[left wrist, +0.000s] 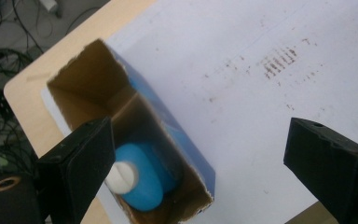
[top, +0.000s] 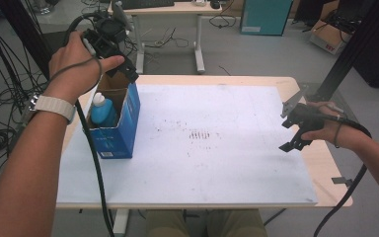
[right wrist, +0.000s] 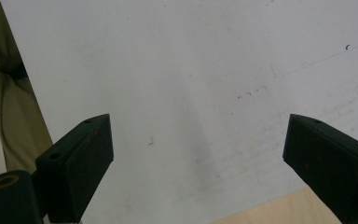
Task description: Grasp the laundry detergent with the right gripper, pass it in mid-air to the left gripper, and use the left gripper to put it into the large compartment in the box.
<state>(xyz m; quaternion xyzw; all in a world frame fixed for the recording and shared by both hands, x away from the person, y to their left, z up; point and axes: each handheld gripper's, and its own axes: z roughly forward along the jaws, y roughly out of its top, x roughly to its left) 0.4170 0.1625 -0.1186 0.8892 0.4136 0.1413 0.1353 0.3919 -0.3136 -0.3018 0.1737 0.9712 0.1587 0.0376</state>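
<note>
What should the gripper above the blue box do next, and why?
Probably lower the left gripper straight down toward the blue plastic bottle with the white cap. Its jaws stand wide open with nothing between them, and it hangs above the open-topped blue cardboard box where the bottle stands upright. The right gripper waits open, far across the white board.

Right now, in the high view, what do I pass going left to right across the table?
Left gripper above the blue box → blue bottle standing inside it → dark smudge marks on the white board → right gripper, jaws open.
</note>
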